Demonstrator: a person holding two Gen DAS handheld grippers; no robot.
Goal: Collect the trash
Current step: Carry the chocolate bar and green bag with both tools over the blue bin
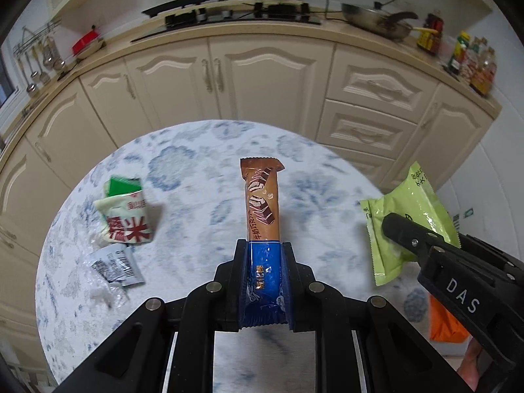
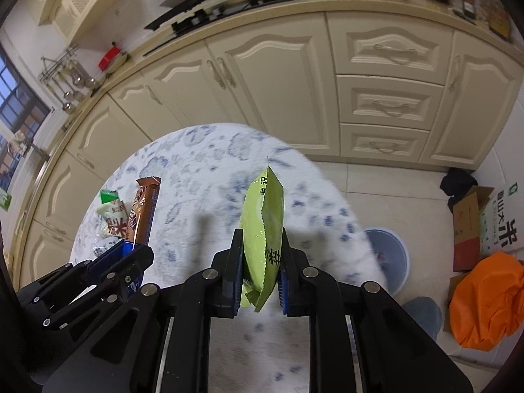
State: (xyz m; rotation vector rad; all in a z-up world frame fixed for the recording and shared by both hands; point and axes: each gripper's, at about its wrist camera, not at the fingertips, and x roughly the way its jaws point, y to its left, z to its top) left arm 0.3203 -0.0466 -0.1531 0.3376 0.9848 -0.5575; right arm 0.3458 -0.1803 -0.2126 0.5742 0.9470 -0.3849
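Note:
My left gripper is shut on a long brown and blue chocolate bar wrapper, held above the round blue-flowered table. My right gripper is shut on a light green snack packet, lifted off the table. In the left wrist view the green packet and the right gripper show at the right. In the right wrist view the chocolate wrapper and the left gripper show at the left. A crumpled red and white wrapper, a green scrap and a grey torn wrapper lie on the table's left.
A round pale blue bin stands on the floor just right of the table. An orange bag and a cardboard box sit farther right. Cream kitchen cabinets with a hob and pans run behind the table.

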